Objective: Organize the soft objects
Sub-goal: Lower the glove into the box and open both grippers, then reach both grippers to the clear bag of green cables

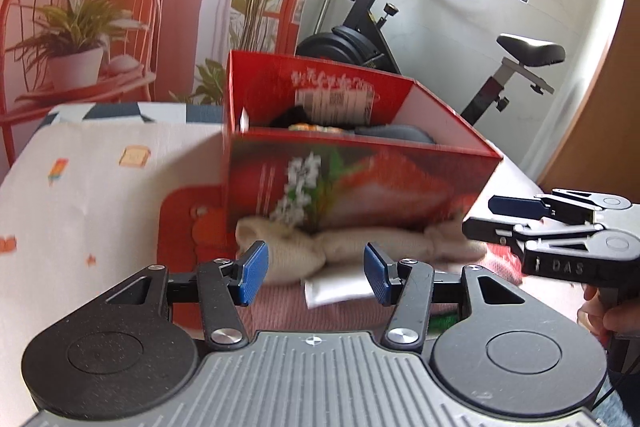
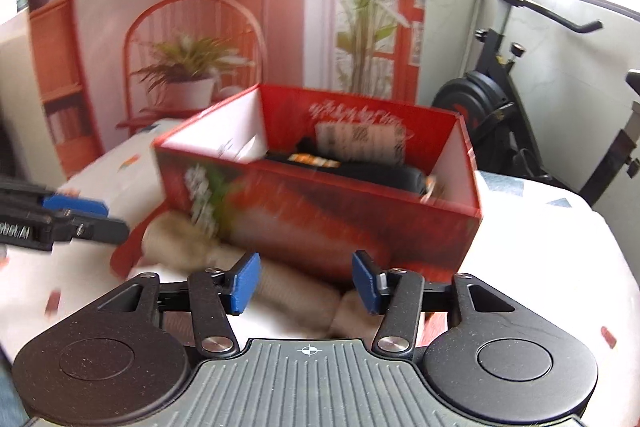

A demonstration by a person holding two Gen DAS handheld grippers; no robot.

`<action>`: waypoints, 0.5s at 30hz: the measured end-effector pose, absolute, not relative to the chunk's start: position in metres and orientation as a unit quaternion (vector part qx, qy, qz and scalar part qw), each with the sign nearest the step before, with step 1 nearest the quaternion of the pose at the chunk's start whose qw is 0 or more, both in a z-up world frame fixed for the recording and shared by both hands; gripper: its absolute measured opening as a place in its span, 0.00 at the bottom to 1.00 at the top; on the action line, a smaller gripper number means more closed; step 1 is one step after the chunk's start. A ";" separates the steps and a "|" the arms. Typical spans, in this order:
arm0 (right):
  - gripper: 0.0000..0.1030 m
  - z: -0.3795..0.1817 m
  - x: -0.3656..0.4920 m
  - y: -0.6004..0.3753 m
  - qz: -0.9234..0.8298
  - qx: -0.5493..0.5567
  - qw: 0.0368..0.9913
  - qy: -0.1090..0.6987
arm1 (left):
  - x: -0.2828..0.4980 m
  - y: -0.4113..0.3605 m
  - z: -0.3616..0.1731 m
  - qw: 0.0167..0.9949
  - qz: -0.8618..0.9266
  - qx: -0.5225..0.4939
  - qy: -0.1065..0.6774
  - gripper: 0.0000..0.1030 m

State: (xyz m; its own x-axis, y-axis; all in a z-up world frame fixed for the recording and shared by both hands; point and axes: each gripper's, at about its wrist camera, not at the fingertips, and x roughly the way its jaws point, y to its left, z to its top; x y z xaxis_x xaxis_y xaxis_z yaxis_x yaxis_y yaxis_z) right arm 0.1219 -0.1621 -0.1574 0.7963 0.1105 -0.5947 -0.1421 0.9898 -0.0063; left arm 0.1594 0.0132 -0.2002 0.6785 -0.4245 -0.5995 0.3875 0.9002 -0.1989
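Cream knit socks [image 1: 352,247] lie just ahead of your left gripper [image 1: 316,273] & right gripper [image 2: 306,283], both half-wide & empty, w/ red box [image 1: 352,183] right behind for dropping in.

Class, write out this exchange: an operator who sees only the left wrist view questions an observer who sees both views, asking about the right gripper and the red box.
Operator: My view shows the right gripper only side-on. Are its jaws apart?
Observer: Yes, they are open. The beige sock shows between the pads, but they do not pinch it.
Operator: I see the red box with its left wall edge-on. What is that wall like inside?
Observer: Its inner face is plain white.
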 end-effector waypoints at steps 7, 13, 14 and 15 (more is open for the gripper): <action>0.57 -0.192 0.097 -0.139 0.094 -0.072 0.937 0.329 | 0.153 0.016 -0.223 0.908 -0.229 -0.029 0.349 0.54; 0.51 -0.216 0.108 -0.126 0.095 -0.098 0.929 0.344 | 0.157 0.014 -0.236 0.904 -0.233 -0.030 0.356 0.54; 0.46 -0.219 0.111 -0.126 0.095 -0.097 0.928 0.346 | 0.158 0.013 -0.238 0.903 -0.232 -0.029 0.359 0.54; 0.45 -0.221 0.113 -0.126 0.093 -0.097 0.929 0.346 | 0.160 0.012 -0.240 0.903 -0.231 -0.027 0.362 0.54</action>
